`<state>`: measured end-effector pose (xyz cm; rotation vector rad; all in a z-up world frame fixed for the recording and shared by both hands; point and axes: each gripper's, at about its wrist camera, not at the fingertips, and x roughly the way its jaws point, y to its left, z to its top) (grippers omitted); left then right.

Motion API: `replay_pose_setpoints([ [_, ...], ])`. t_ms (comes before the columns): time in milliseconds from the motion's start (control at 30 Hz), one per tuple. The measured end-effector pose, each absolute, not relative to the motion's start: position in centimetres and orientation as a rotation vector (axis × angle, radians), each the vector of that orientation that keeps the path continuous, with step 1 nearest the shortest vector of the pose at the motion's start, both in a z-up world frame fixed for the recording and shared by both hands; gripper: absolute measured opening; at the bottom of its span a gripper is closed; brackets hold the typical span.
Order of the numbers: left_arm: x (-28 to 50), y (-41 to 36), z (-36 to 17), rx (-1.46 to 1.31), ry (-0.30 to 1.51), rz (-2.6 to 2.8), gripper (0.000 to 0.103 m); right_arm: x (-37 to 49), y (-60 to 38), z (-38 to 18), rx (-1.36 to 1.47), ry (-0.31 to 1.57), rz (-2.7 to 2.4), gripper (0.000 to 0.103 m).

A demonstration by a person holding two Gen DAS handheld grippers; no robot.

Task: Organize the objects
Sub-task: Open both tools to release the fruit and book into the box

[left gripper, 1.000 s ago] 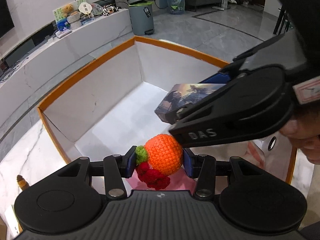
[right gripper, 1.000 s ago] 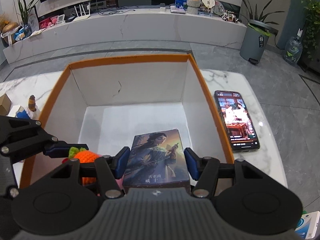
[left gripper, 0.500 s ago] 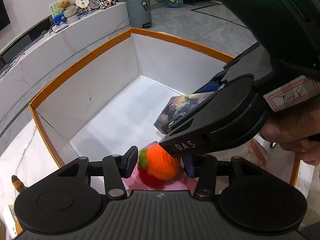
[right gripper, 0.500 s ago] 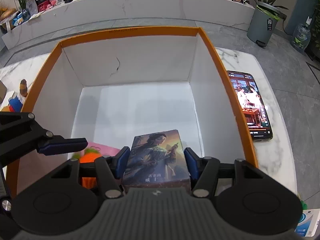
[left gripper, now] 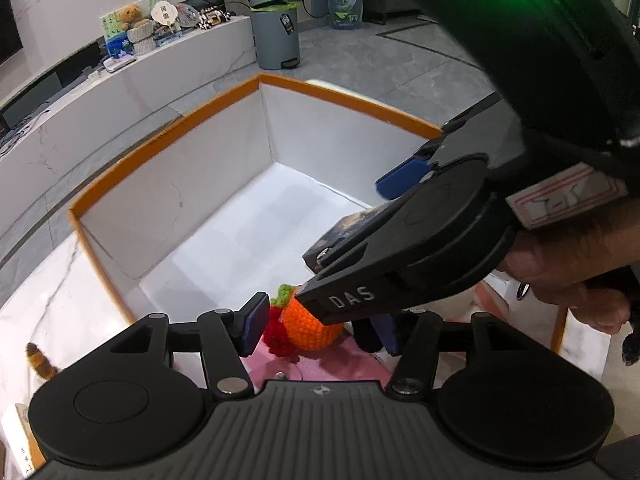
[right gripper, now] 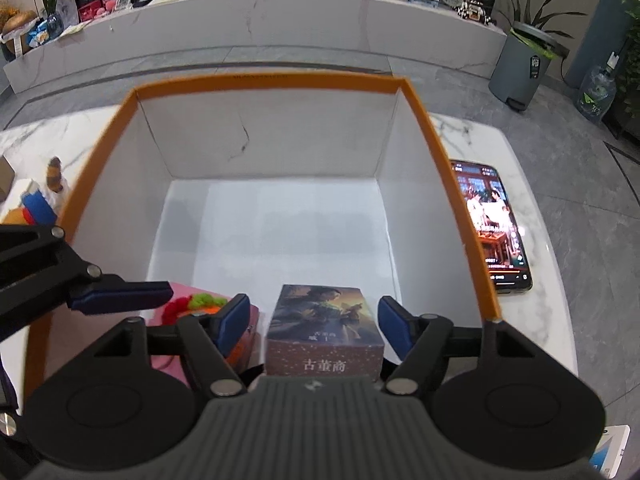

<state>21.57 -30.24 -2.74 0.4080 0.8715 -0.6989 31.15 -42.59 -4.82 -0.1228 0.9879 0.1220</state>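
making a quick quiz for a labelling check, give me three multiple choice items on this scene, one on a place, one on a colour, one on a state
1. Where is the phone?
A. inside the box
B. on the table outside the box's right wall
C. on the book

2. What colour is the rim of the box?
A. orange
B. green
C. black

3. How does the right gripper stand to the book?
A. clamped on it
B. jaws opening, gaps on both sides of the book
C. far from it, outside the box

Answers:
1 B, it lies lit on the marble beside the box.
2 A, an orange band runs along the top edge.
3 B, both blue pads stand clear of the book's sides.
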Motion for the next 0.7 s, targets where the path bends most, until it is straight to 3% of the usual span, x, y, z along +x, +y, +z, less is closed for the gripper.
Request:
replay_pose_setpoints([
  [700, 20.1, -22.6, 2.6, 0.270, 0.824, -0.609, 0.074, 27.4, -37.9, 1.7, -0.186, 0.868, 0.152, 0.077],
])
